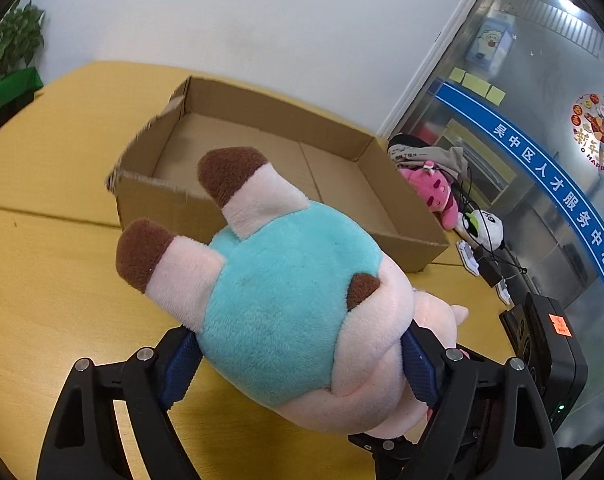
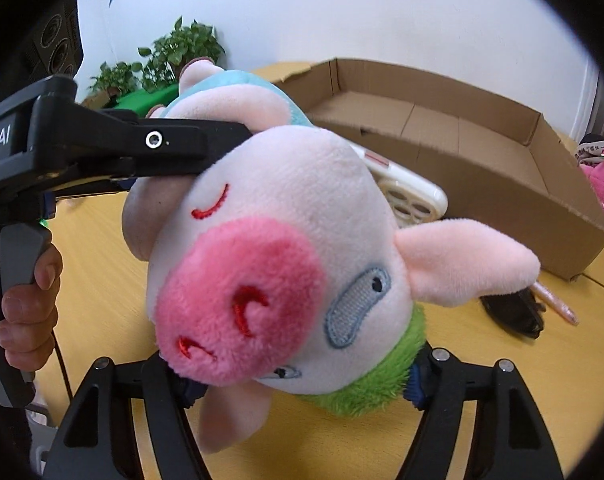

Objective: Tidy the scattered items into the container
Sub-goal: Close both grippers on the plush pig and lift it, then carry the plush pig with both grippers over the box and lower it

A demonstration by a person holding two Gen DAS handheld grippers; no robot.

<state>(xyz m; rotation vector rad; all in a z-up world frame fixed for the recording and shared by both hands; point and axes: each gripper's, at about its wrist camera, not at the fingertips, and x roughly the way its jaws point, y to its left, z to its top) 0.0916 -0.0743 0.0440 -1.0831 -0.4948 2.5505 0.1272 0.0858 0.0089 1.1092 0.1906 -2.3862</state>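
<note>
My left gripper (image 1: 298, 364) is shut on a pink plush pig in a teal shirt (image 1: 286, 312), held above the yellow table with its brown-tipped legs pointing at the open cardboard box (image 1: 397, 236). In the right wrist view the left gripper's black finger (image 2: 174, 146) presses into that pig (image 2: 238, 108). My right gripper (image 2: 298, 390) is shut on a second plush pig (image 2: 286, 248) with a pink snout and a green body, close to the lens. The box (image 2: 497, 188) lies behind it, with nothing visible inside.
A pink plush (image 1: 435, 194), a white plush (image 1: 483, 230), cables and black devices (image 1: 549, 356) lie right of the box. A white perforated plastic item (image 2: 411, 196), a black object (image 2: 513, 312) and a pink stick (image 2: 557, 304) lie on the table (image 1: 42, 280). Plants (image 2: 174, 56) stand behind.
</note>
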